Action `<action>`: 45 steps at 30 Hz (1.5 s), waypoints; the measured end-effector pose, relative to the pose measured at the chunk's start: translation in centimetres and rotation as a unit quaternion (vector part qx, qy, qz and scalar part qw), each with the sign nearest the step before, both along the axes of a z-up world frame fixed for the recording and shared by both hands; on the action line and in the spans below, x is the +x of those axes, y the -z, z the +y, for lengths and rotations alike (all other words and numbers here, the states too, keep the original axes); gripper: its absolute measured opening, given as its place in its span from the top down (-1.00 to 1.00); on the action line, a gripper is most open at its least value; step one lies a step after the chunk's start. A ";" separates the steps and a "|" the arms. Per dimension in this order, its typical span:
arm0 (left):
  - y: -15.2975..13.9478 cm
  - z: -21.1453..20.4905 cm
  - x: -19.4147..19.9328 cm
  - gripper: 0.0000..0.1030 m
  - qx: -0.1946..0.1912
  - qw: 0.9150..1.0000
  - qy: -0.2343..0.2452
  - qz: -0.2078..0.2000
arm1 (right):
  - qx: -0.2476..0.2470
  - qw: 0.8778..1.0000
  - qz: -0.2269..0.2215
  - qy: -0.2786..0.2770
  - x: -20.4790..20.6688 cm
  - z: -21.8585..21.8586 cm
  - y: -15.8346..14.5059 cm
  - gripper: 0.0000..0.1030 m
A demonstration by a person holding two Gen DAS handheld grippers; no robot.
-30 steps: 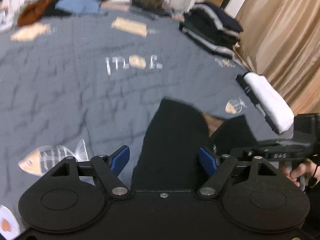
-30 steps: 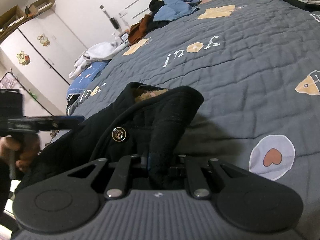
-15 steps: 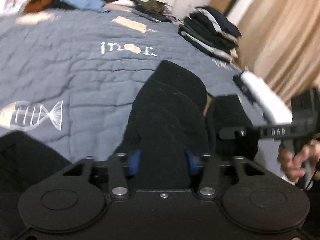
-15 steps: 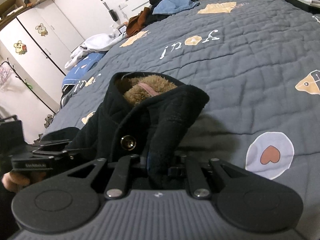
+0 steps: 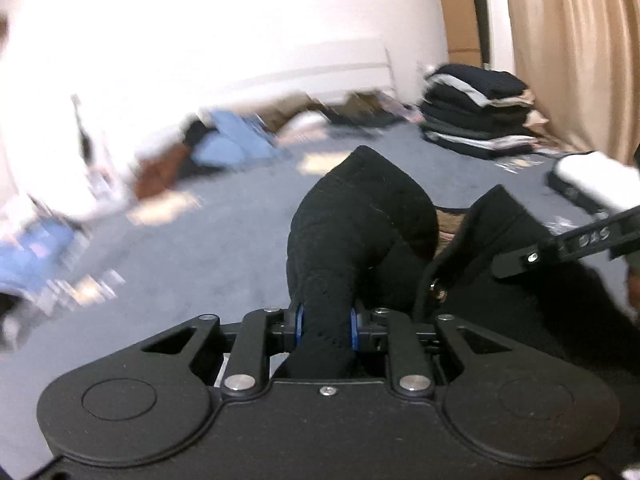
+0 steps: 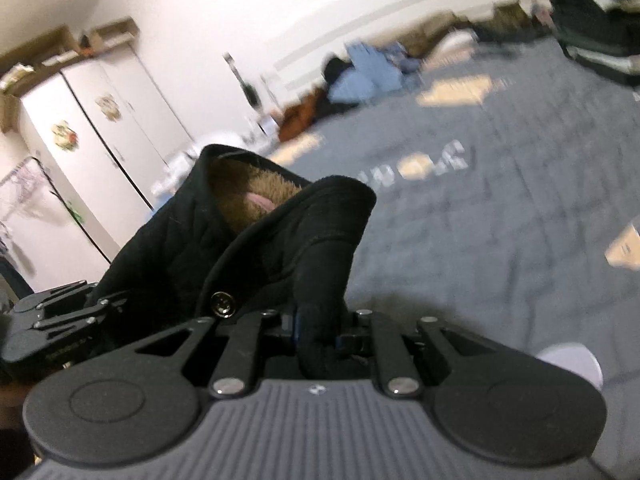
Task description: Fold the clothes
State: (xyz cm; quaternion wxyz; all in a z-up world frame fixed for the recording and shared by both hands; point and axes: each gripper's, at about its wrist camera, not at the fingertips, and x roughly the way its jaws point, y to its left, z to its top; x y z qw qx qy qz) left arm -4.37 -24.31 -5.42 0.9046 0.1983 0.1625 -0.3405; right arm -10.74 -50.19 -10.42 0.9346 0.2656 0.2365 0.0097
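Observation:
A black quilted jacket point(image 5: 360, 220) with brown fleece lining and metal snap buttons hangs lifted above a grey quilted bed cover point(image 5: 200, 248). My left gripper point(image 5: 326, 326) is shut on a bunched fold of the jacket at one shoulder. In the right wrist view the same jacket point(image 6: 256, 240) shows its collar and lining, and my right gripper point(image 6: 318, 330) is shut on its other edge. Each gripper appears in the other's view: the right gripper point(image 5: 568, 242) at the right edge, the left gripper point(image 6: 60, 320) at the lower left.
A stack of folded dark clothes point(image 5: 476, 120) sits at the bed's far right beside tan curtains point(image 5: 576, 48). Unfolded clothes point(image 5: 232, 140) lie heaped along the far edge. A white folded item point(image 5: 592, 176) lies at the right. White wardrobes point(image 6: 92, 152) stand left of the bed.
The left gripper went from open over the jacket to shut on it. Both grippers have since raised the jacket off the bed, and the views tilted up toward the wall.

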 end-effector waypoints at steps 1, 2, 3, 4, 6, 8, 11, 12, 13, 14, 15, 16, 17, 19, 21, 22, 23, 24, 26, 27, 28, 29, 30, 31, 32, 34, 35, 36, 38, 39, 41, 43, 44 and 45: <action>-0.2 -0.2 -0.4 0.62 0.008 1.000 -0.006 -0.024 | -0.002 1.000 -0.012 0.002 0.2 0.1 -0.3 0.73; -0.3 -0.4 -0.8 0.62 0.017 0.999 -0.011 -0.048 | -0.004 1.000 -0.025 0.004 0.3 0.2 -0.7 0.73; -0.3 -0.7 -1.1 0.62 0.028 0.997 -0.014 -0.072 | -0.005 0.999 -0.037 0.006 0.5 0.4 -1.0 0.73; 0.0 -1.1 -1.3 0.62 0.044 0.994 -0.019 -0.100 | -0.005 0.999 -0.042 0.007 0.7 0.4 -1.0 0.73; 0.9 -1.9 -0.9 0.55 0.059 0.992 -0.026 -0.104 | -0.001 0.999 -0.037 0.009 1.3 0.3 -0.8 0.71; 2.6 -2.4 0.9 0.48 0.057 0.996 -0.039 -0.060 | 0.006 1.000 -0.017 0.011 2.1 0.1 -0.1 0.68; 3.9 -1.9 3.0 0.26 0.037 0.998 -0.052 0.000 | 0.021 1.000 0.017 0.014 2.9 -0.4 0.8 0.57; 4.4 -1.7 3.7 0.24 0.030 0.998 -0.057 0.019 | 0.026 0.999 0.021 0.012 2.7 -0.6 0.7 0.54; 4.4 -1.4 4.1 0.21 0.020 0.997 -0.060 0.031 | 0.024 0.999 0.014 0.017 2.3 -0.7 0.4 0.48; 4.5 -0.9 4.5 0.17 0.009 0.997 -0.064 0.042 | 0.021 1.000 0.007 0.022 1.8 -0.9 0.0 0.38; 4.4 -0.5 4.8 0.12 0.000 0.996 -0.068 0.049 | 0.019 0.999 0.000 0.026 1.3 -1.1 -0.4 0.31; 4.4 -0.3 5.0 0.08 -0.007 0.996 -0.071 0.056 | 0.017 0.999 -0.007 0.036 0.7 -1.4 -0.9 0.18; 4.3 -0.1 5.2 -0.01 -0.014 0.995 -0.076 0.063 | 0.020 0.999 -0.016 0.040 0.1 -1.7 -1.2 0.12; 4.2 0.3 5.4 -0.07 -0.025 0.994 -0.079 0.072 | 0.029 0.998 -0.026 0.043 -1.0 -2.4 -1.8 0.05; 3.9 0.6 5.3 -0.07 -0.026 0.994 -0.076 0.070 | 0.040 0.998 -0.020 0.041 -2.1 -3.2 -2.3 -0.03; 3.8 0.7 5.2 -0.07 -0.026 0.994 -0.075 0.069 | 0.039 0.998 -0.015 0.038 -2.7 -3.4 -2.3 -0.07; 3.6 0.8 5.2 -0.07 -0.026 0.995 -0.073 0.068 | 0.037 0.999 -0.010 0.036 -3.2 -3.6 -2.3 -0.10; 3.7 0.8 5.3 -0.07 -0.024 0.995 -0.072 0.069 | 0.033 0.999 -0.001 0.036 -3.9 -3.8 -2.1 -0.11; 4.0 0.9 5.3 -0.08 -0.022 0.995 -0.072 0.071 | 0.035 0.998 0.027 0.043 -5.3 -3.8 -1.4 -0.15; 4.1 0.9 5.3 -0.08 -0.023 0.994 -0.073 0.073 | 0.040 0.997 0.038 0.045 -6.0 -3.9 -1.0 -0.15; 4.1 1.0 5.4 -0.08 -0.024 0.994 -0.075 0.076 | 0.043 0.997 0.048 0.046 -6.7 -4.0 -0.7 -0.16; 4.1 1.0 5.4 -0.08 -0.025 0.994 -0.076 0.078 | 0.045 0.996 0.055 0.050 -7.4 -4.0 -0.5 -0.16; 4.1 1.0 5.4 -0.08 -0.026 0.994 -0.076 0.079 | 0.047 0.996 0.062 0.053 -8.0 -4.1 -0.3 -0.16; 4.1 1.0 5.3 -0.08 -0.027 0.993 -0.077 0.080 | 0.049 0.995 0.069 0.057 -8.6 -4.1 0.0 -0.16; 4.1 1.0 5.3 -0.08 -0.029 0.993 -0.078 0.082 | 0.060 0.994 0.068 0.068 -9.6 -4.3 0.2 -0.16; 4.0 0.8 5.3 -0.08 -0.029 0.993 -0.081 0.084 | 0.082 0.990 0.066 0.090 -11.7 -4.7 0.7 -0.16; 4.0 0.8 5.2 -0.08 -0.030 0.993 -0.082 0.085 | 0.093 0.988 0.065 0.101 -12.7 -4.8 0.9 -0.16; 4.0 0.7 5.2 -0.08 -0.030 0.992 -0.083 0.087 | 0.104 0.986 0.063 0.111 -13.7 -5.0 1.1 -0.16; 4.1 0.6 5.1 -0.08 -0.029 0.992 -0.082 0.089 | 0.126 0.981 0.061 0.133 -15.8 -5.3 1.6 -0.16; 4.2 0.5 5.0 -0.08 -0.027 0.992 -0.081 0.091 | 0.137 0.978 0.061 0.142 -16.8 -5.3 2.0 -0.16; 4.5 0.4 4.8 -0.08 -0.020 0.993 -0.077 0.091 | 0.158 0.973 0.063 0.159 -18.7 -5.3 2.7 -0.16; 4.6 0.3 4.6 -0.08 -0.013 0.993 -0.073 0.090 | 0.157 0.968 0.082 0.178 -20.2 -5.1 3.7 -0.16; 4.6 0.2 4.6 -0.09 -0.012 0.993 -0.072 0.089 | 0.153 0.967 0.093 0.182 -20.5 -5.0 4.0 -0.16; 4.6 0.2 4.6 -0.11 -0.011 0.993 -0.072 0.090 | 0.148 0.966 0.105 0.185 -20.8 -4.9 4.3 -0.16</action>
